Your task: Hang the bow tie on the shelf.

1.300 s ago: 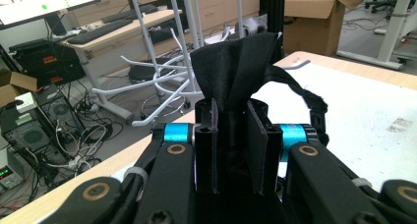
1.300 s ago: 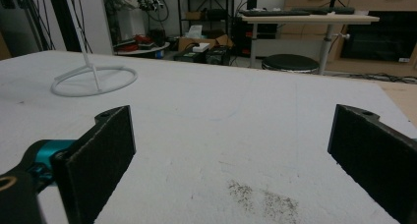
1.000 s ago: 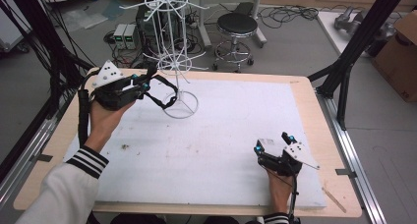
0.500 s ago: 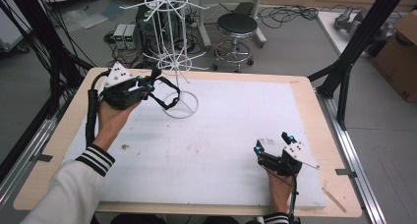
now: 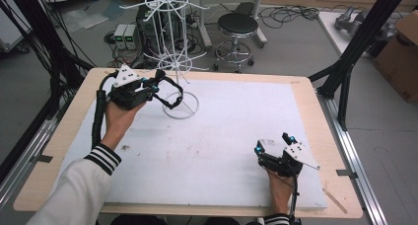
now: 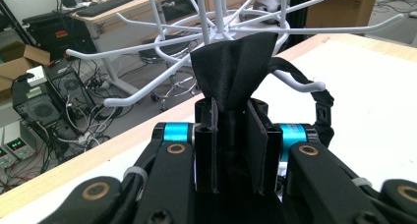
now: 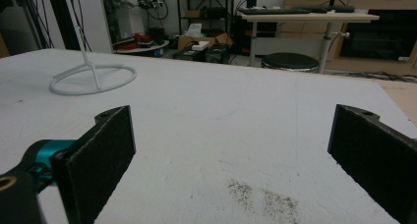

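Nearest to me, at the front right of the table, the right gripper rests low on the white mat with a hand behind it; its two black jaws stand wide apart with nothing between them, and in the right gripper view the pads frame only bare mat and a small smudge of dark specks. It touches none of the things being worked on and sits well apart from the other hand. Further in and to the left, a striped sleeve leads up to the left gripper, held above the mat near the back left corner. Its jaws are closed right down on a black fabric strap: in the left gripper view the cloth is pinched flat between the two pads and fans out above them, while the rest of the strap loops off to the side with a black plastic buckle hanging on it. From the high view that loop dangles just beside the stem of the white wire rack, over its ring base. The pinched cloth sits right up against the rack's lower hooks; whether it touches one I cannot tell. Beyond the table edge there is a round stool and some boxes of electronics on the floor
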Demonstrator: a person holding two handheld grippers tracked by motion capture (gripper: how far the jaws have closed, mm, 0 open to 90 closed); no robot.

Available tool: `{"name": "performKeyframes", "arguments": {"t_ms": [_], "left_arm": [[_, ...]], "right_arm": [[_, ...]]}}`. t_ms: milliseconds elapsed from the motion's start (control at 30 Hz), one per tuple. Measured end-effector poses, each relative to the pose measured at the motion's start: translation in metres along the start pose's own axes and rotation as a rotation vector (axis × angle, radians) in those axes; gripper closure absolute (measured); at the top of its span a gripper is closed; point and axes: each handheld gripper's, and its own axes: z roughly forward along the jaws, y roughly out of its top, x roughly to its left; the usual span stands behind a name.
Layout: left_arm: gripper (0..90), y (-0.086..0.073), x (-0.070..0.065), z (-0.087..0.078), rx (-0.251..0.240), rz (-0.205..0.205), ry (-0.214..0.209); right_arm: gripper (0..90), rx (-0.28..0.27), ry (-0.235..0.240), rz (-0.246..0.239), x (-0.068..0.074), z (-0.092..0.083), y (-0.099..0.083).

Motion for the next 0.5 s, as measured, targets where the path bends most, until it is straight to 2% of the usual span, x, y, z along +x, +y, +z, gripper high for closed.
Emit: {"name": "performKeyframes", "arguments": {"t_ms": [133,200,233,267,300,333,367,400,467,500], "left_arm": [[74.6,-0.003,-0.001,0.001,0.007,0.001,0.004],[73.0,-0.005,0.000,0.002,0.018,-0.018,0.003],[61.2,-0.006,0.000,0.002,0.023,-0.021,0.006],[53.2,-0.007,-0.001,0.001,0.025,-0.012,0.020],[53.2,-0.008,-0.002,0.001,0.026,0.000,0.038],[42.5,-0.010,-0.002,-0.001,0.033,0.003,0.043],[36.9,-0.011,-0.002,-0.002,0.040,-0.003,0.042],[36.9,-0.013,-0.001,-0.004,0.037,-0.013,0.042],[20.2,-0.019,0.003,-0.009,0.032,-0.054,0.009],[15.0,-0.022,0.004,-0.013,0.028,-0.070,-0.010]], "right_arm": [[2.8,0.002,0.000,-0.003,0.000,0.000,0.000],[2.8,0.005,0.000,-0.001,0.001,0.000,0.000],[2.8,0.005,-0.001,-0.008,0.001,0.000,0.000],[2.8,0.004,-0.001,-0.008,0.001,0.000,0.000],[2.8,0.004,-0.001,-0.008,0.001,0.000,0.000],[2.8,0.006,-0.001,-0.003,0.001,0.000,0.000],[2.8,0.001,-0.002,-0.001,0.001,0.000,0.000],[2.8,0.001,-0.002,-0.001,0.001,0.000,0.000],[2.8,0.002,-0.004,0.000,0.000,0.000,0.000],[2.8,0.001,-0.003,-0.002,0.000,0.000,0.000]]}}
